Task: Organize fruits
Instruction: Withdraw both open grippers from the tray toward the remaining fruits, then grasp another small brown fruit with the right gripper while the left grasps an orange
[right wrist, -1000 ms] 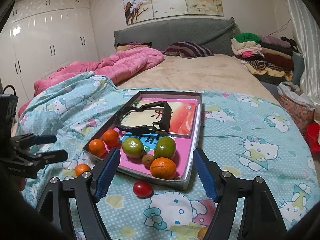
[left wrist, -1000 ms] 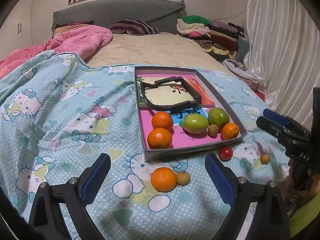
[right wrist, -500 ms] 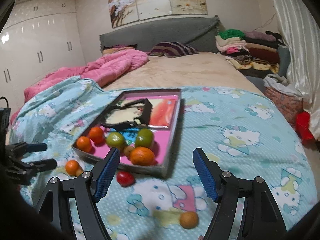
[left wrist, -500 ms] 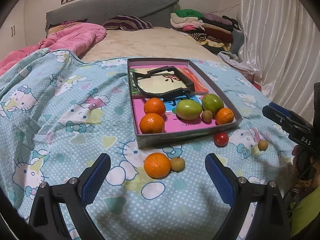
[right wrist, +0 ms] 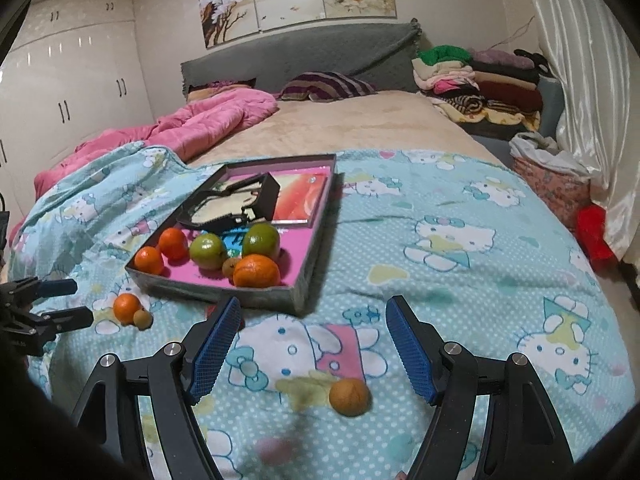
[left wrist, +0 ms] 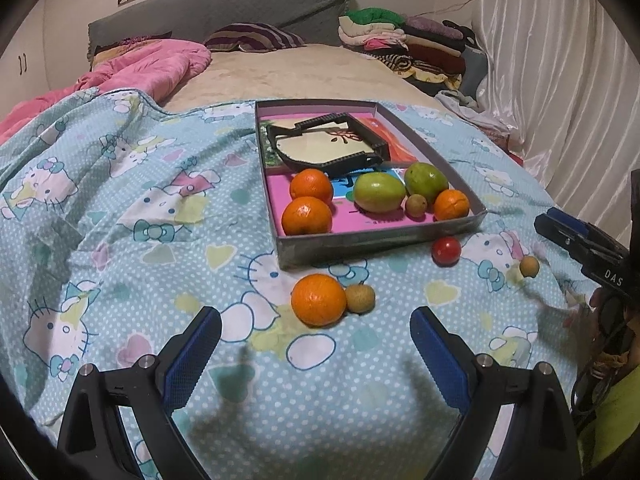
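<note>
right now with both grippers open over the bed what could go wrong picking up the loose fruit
1. The orange and the small brown fruit touch; closing the left gripper on one may nudge the other away.
2. The small round fruit near the right gripper lies on soft, rumpled blanket and could roll.
3. The red fruit sits close to the tray wall, leaving little finger room.

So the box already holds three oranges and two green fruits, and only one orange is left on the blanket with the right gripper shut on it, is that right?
Not quite: the right gripper is open and empty, as the right wrist view shows. The rest holds: the box has three oranges and two green fruits, and one orange lies on the blanket.
</note>
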